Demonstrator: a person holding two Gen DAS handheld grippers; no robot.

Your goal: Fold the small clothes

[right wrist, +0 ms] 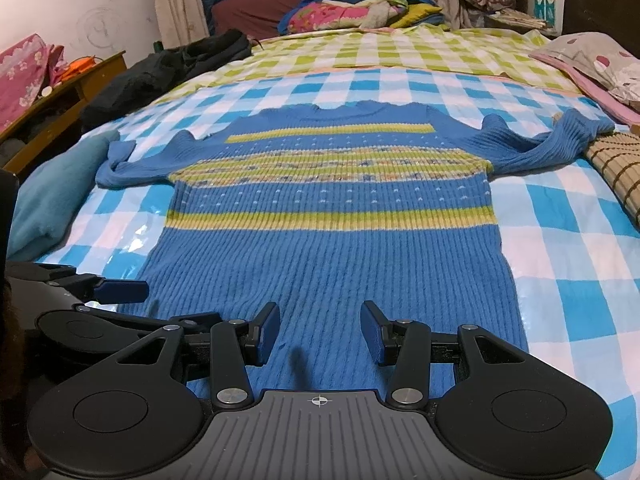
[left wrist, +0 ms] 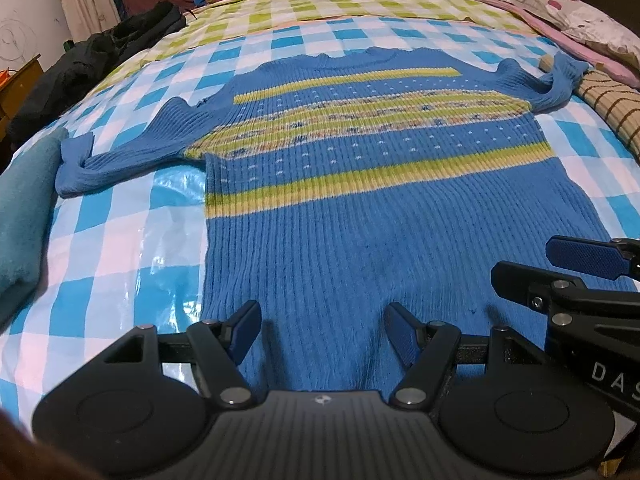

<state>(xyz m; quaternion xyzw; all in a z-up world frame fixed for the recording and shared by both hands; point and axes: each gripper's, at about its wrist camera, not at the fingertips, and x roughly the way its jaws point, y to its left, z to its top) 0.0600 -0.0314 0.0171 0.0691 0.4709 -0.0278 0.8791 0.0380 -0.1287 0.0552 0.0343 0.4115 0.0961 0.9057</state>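
Left wrist view. Your left gripper (left wrist: 322,330) hangs over the hem end of a blue ribbed sweater (left wrist: 360,208), its jaws released, with only flat knit between them and nothing pinched. The sweater lies spread face up on a bed (left wrist: 120,248) covered by a glossy blue-and-white checked sheet; its collar points away from you and both sleeves are spread to the sides with their cuffs doubled back. Yellow-green stripes cross its chest. Your right gripper (left wrist: 560,268) enters at the right edge, over the sweater's right side. A folded teal cloth (left wrist: 24,216) sits at the left, just beside the left cuff.

Right wrist view. Your right gripper (right wrist: 320,332) likewise hovers above the sweater (right wrist: 332,240) near its hem, jaws released and gripping nothing. Your left gripper (right wrist: 120,292) shows at the left, over the sweater's lower left corner. The teal cloth (right wrist: 52,204) lies by the left sleeve; a brown checked cloth (right wrist: 616,164) lies beside the right sleeve.
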